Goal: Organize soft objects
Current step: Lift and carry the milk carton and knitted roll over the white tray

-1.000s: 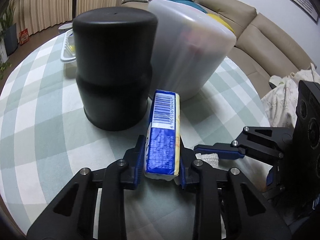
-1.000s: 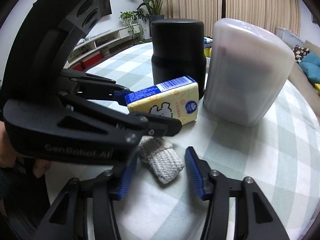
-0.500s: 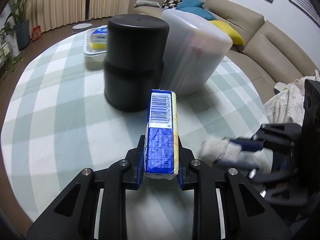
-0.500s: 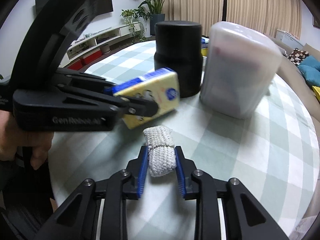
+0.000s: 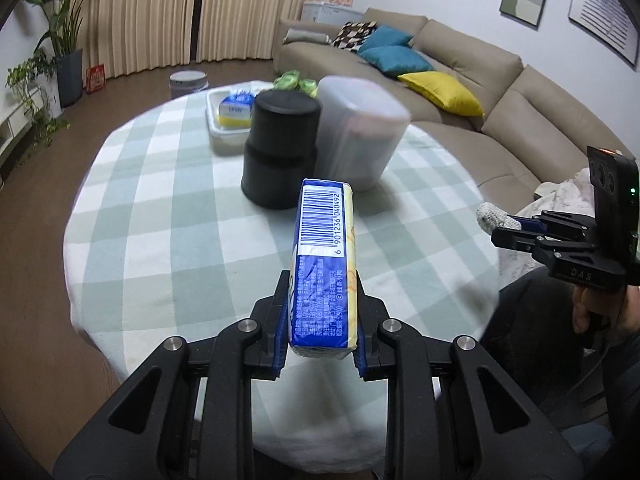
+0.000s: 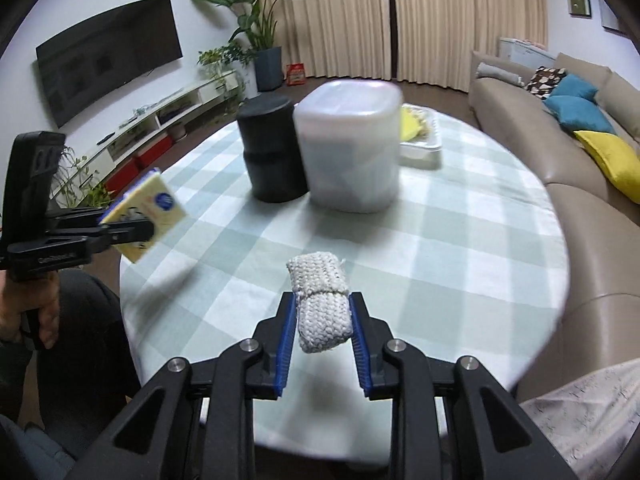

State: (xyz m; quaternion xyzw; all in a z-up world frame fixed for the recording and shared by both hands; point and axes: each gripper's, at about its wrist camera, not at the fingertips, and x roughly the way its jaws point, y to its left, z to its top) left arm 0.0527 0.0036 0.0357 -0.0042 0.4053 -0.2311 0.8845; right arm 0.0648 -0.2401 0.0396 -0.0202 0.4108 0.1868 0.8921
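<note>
My left gripper (image 5: 321, 312) is shut on a blue and yellow tissue pack (image 5: 325, 264) and holds it above the near edge of the round table; it also shows in the right wrist view (image 6: 144, 216). My right gripper (image 6: 322, 320) is shut on a white knitted cloth (image 6: 320, 304), lifted over the near table edge; it also shows at the right of the left wrist view (image 5: 494, 218). A black canister (image 5: 280, 152) and a frosted plastic bin (image 5: 360, 136) stand at the table's middle.
A white tray (image 5: 224, 126) with a blue and yellow pack stands at the far side, with green items behind it. The table carries a green checked cloth (image 5: 180, 220). A beige sofa (image 5: 500, 92) is on the right. A TV and plants are on the left.
Both grippers have pulled back and up from the table with their objects. The right gripper closed on the knitted cloth and lifted it. The two grippers have moved apart.
</note>
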